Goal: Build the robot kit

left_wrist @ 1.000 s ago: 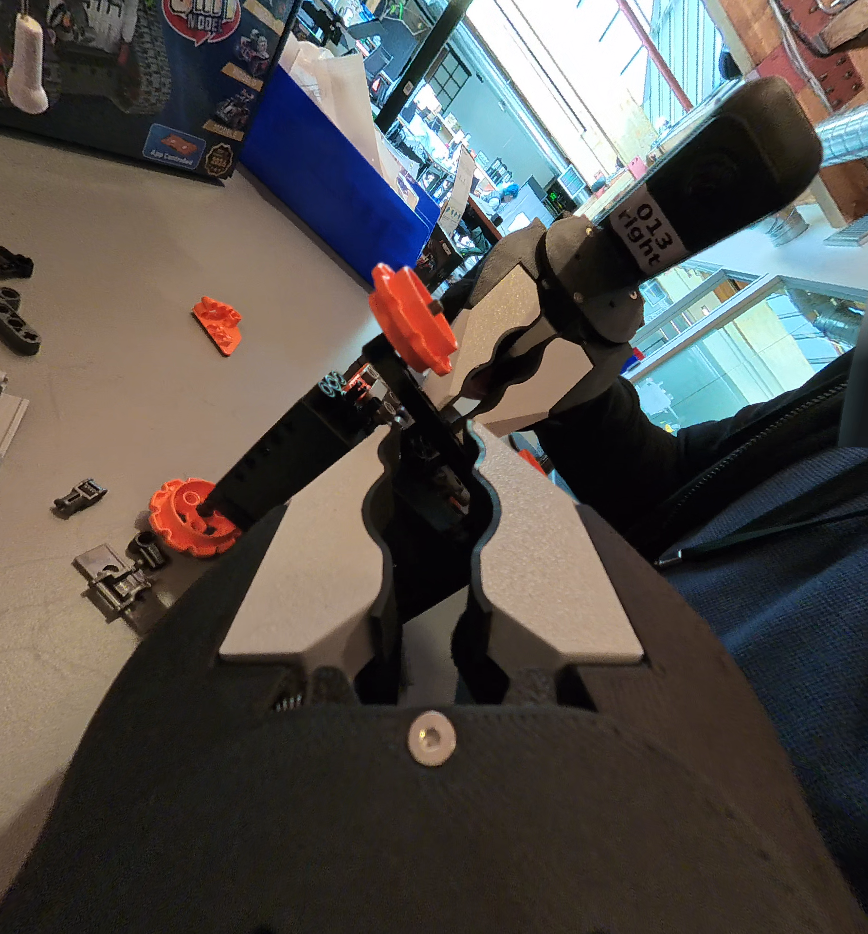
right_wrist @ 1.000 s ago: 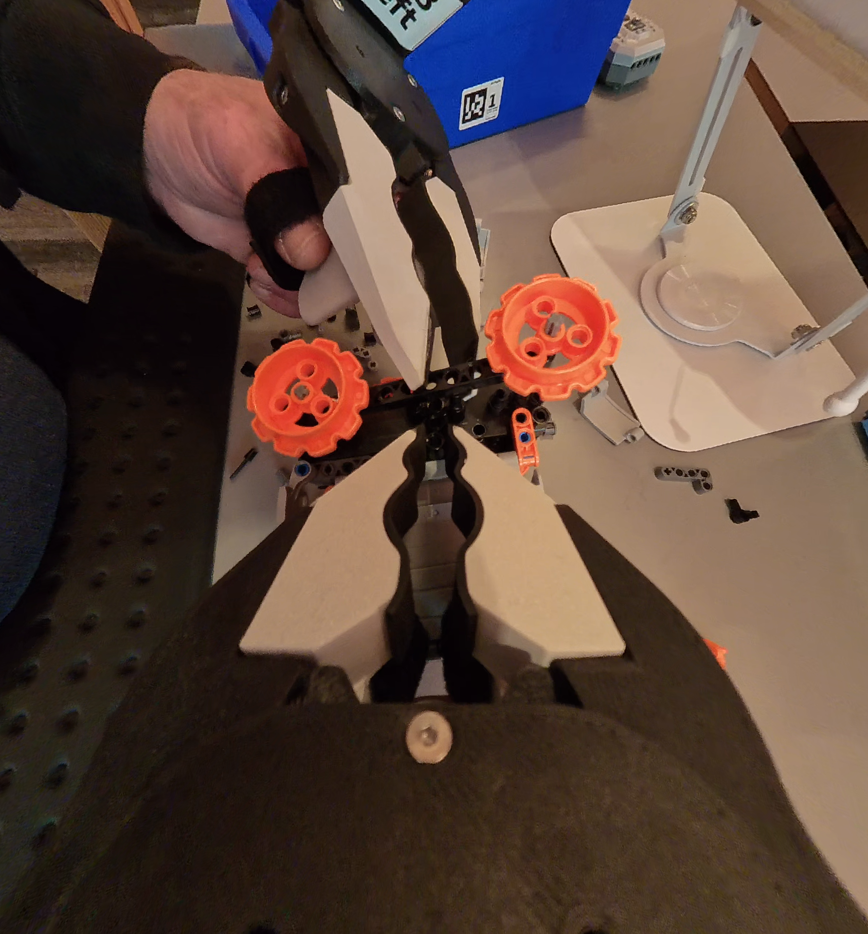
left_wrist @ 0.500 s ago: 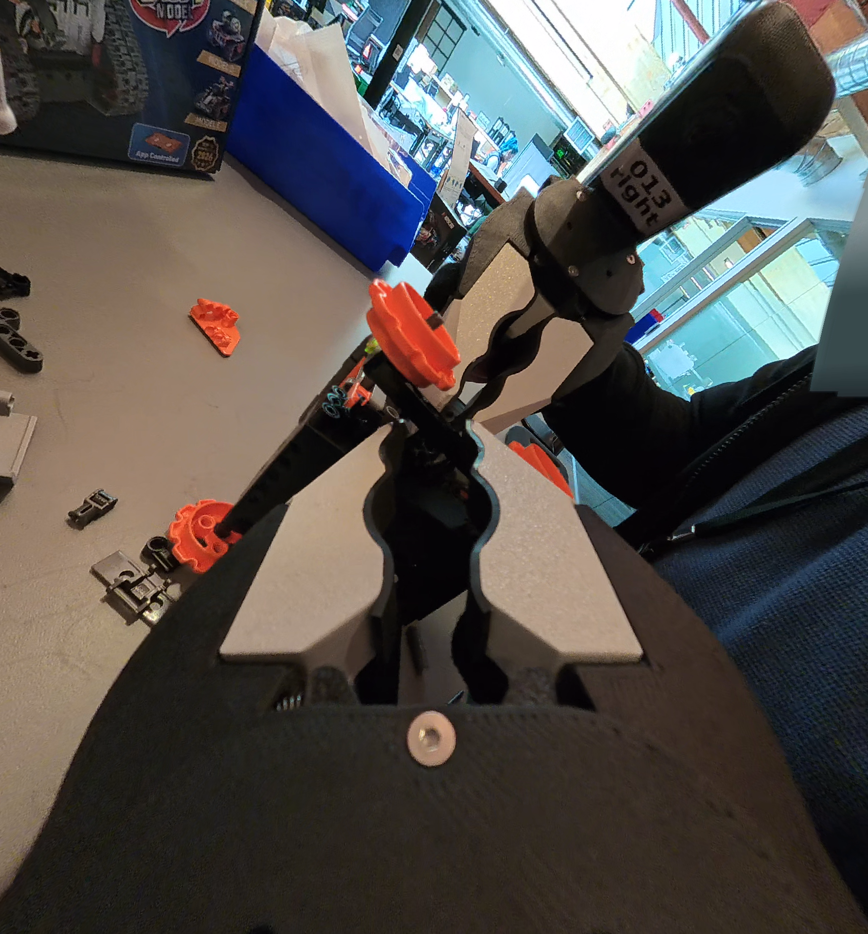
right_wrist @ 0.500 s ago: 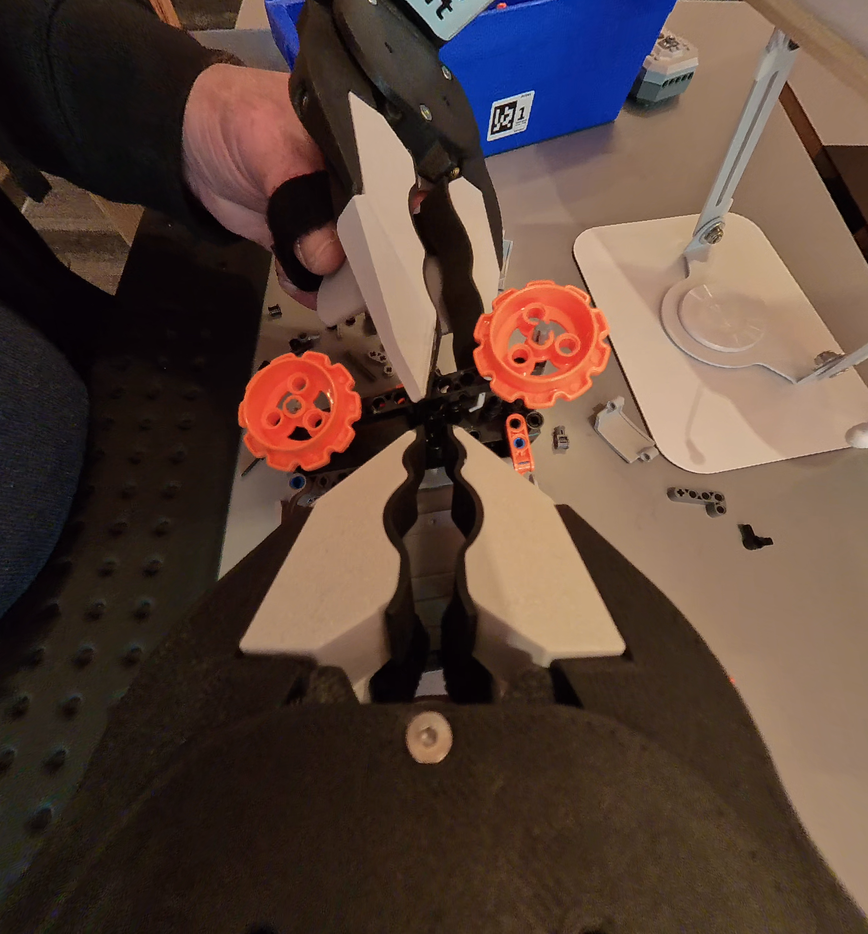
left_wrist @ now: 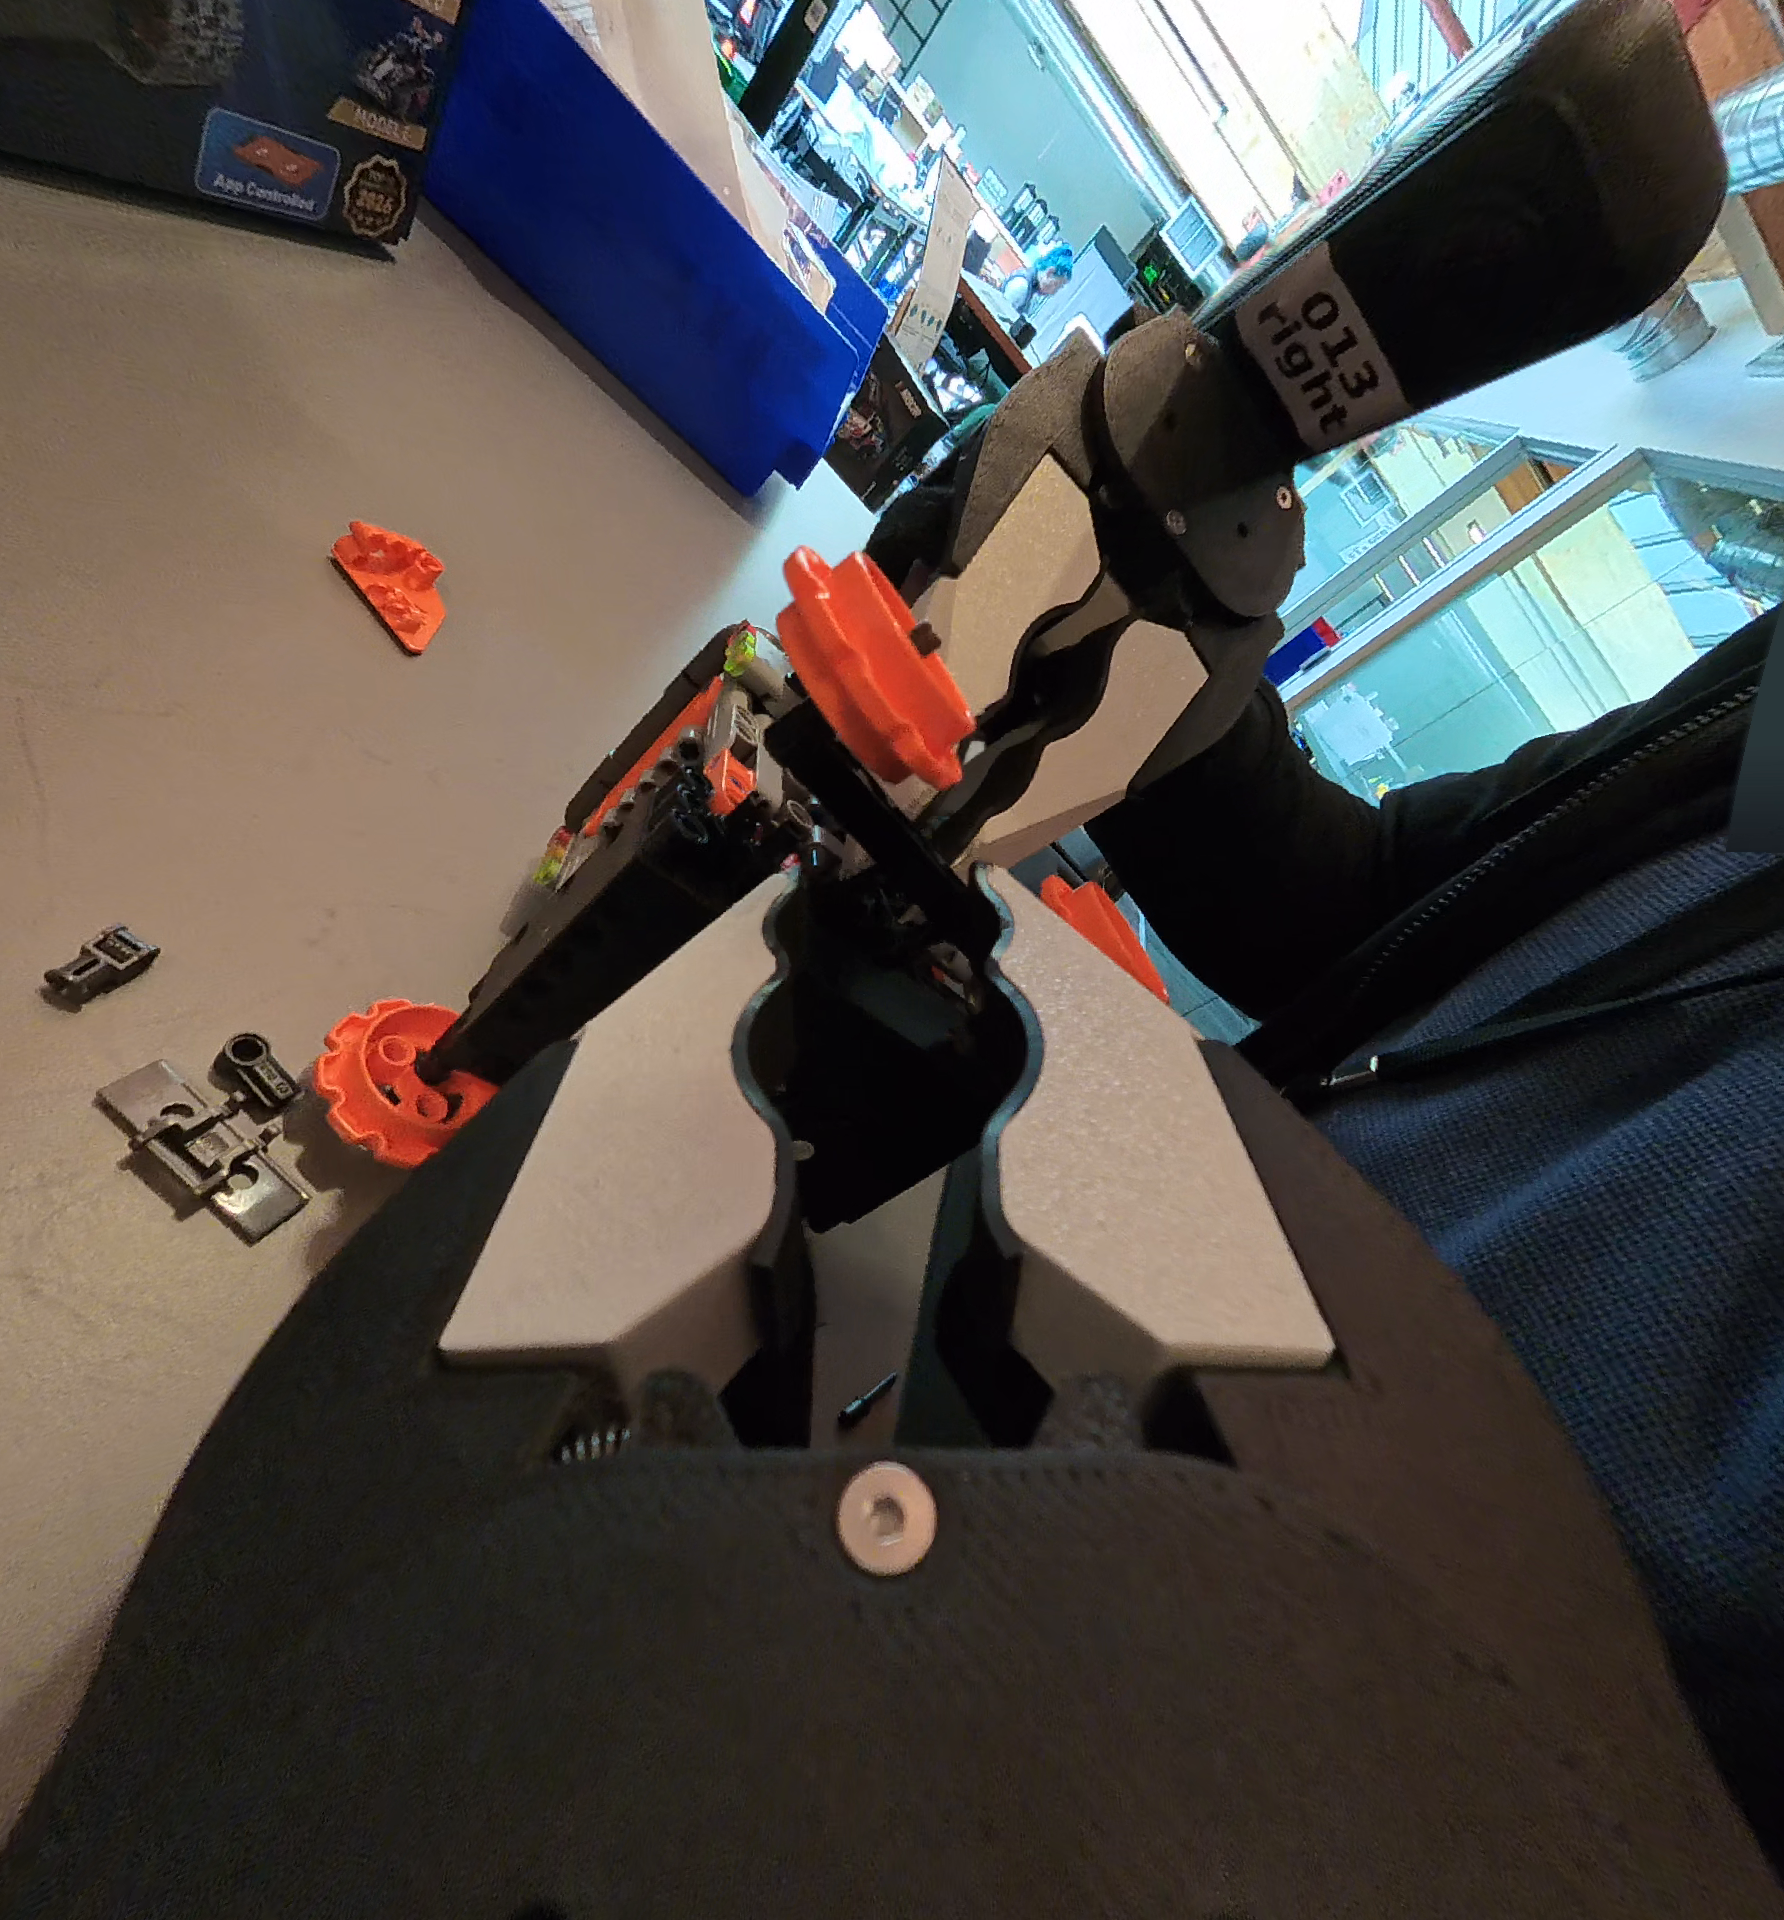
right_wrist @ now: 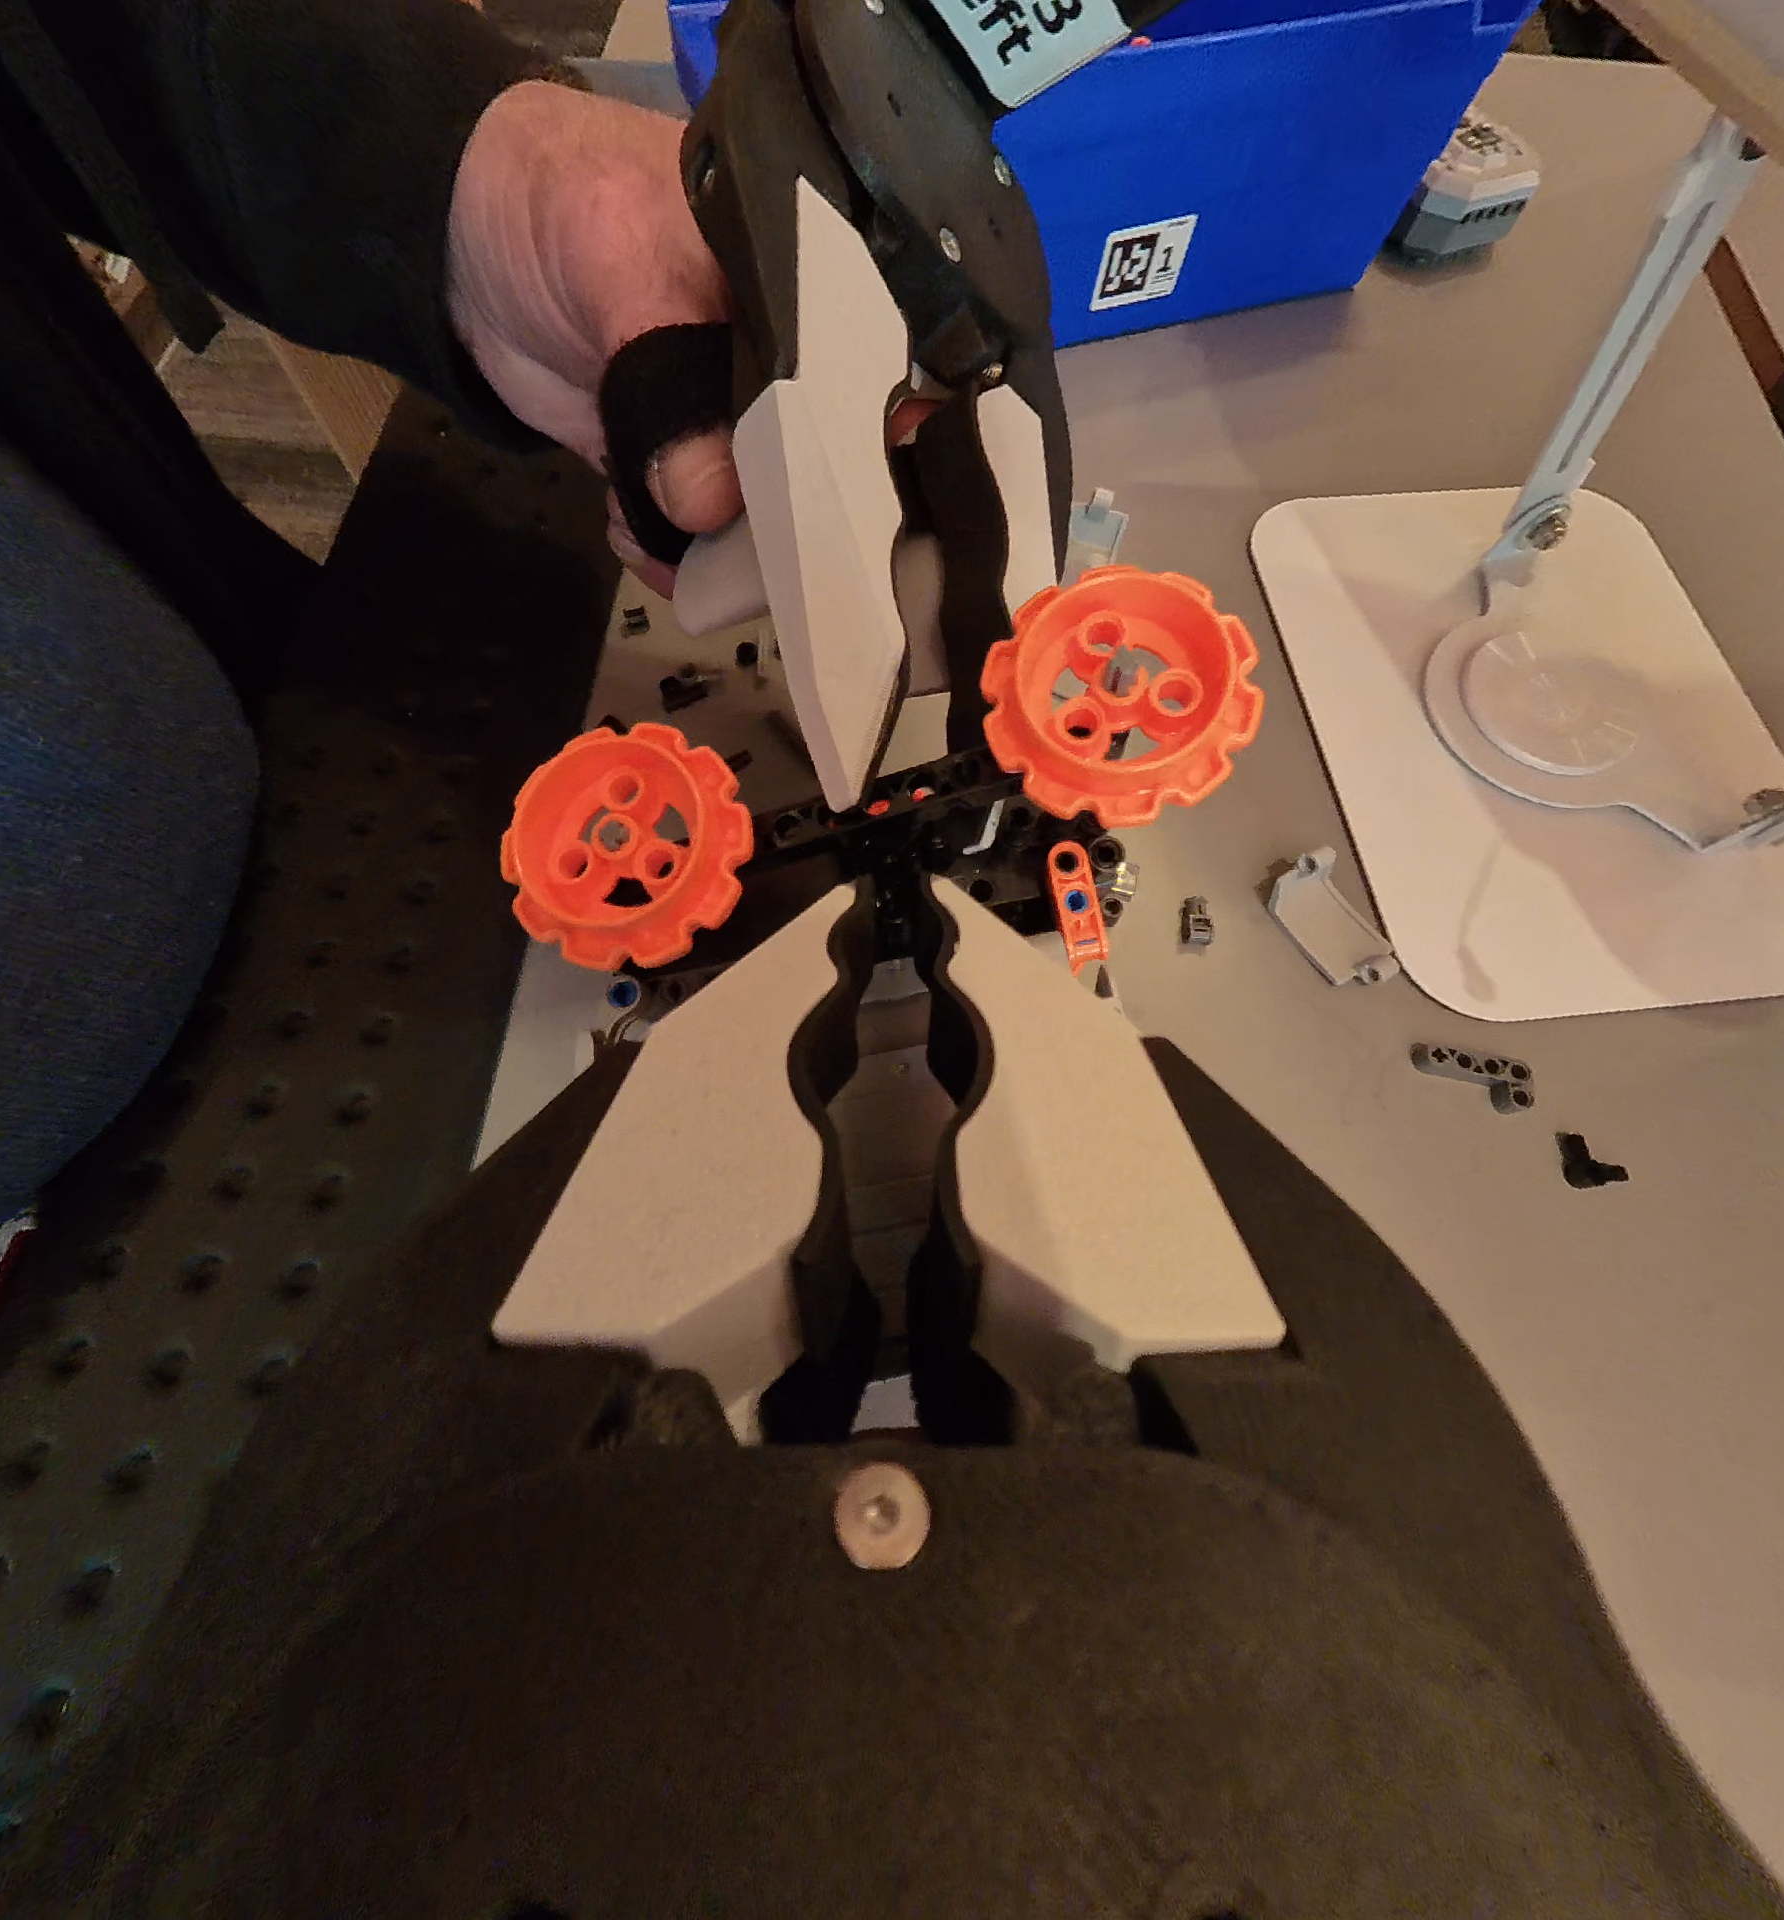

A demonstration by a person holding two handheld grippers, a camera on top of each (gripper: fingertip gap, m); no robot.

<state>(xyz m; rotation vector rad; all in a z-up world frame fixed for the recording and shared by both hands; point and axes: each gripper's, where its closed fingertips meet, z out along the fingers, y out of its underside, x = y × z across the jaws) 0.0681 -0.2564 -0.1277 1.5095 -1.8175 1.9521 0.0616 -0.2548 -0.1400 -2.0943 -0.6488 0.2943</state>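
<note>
Both grippers hold one toy-brick model: a black beam frame [right_wrist: 872, 810] with orange toothed wheels at its left [right_wrist: 623, 842] and right [right_wrist: 1122, 696]. My right gripper [right_wrist: 893, 888] is shut on the middle of the beam from below. My left gripper [right_wrist: 867, 779] comes down from above, held by a person's hand [right_wrist: 576, 281], and is shut on the same beam. In the left wrist view my left gripper [left_wrist: 888, 904] is shut on the black frame [left_wrist: 867, 997]. The right gripper [left_wrist: 945, 821] grips it just beyond, beside an orange wheel [left_wrist: 872, 665]. Another wheel [left_wrist: 394, 1075] sits low by the table.
A blue bin [right_wrist: 1231, 187] stands at the back, with a printed box [left_wrist: 192, 94] beside it. A white lamp base [right_wrist: 1553, 748] lies to the right. Loose pieces lie on the grey table: an orange piece [left_wrist: 389, 582], a grey plate [left_wrist: 202, 1153], a grey beam [right_wrist: 1470, 1070]. A black studded mat [right_wrist: 244, 1143] is at the left. The tips of both grippers are at nearly the same place. Both grippers' tips are roughly 12 cm from the grey plate [left_wrist: 202, 1153].
Both grippers keep their grip on the model. The pair has shifted slightly over the table, and the box and bin have slid up and to the left in the left wrist view.
</note>
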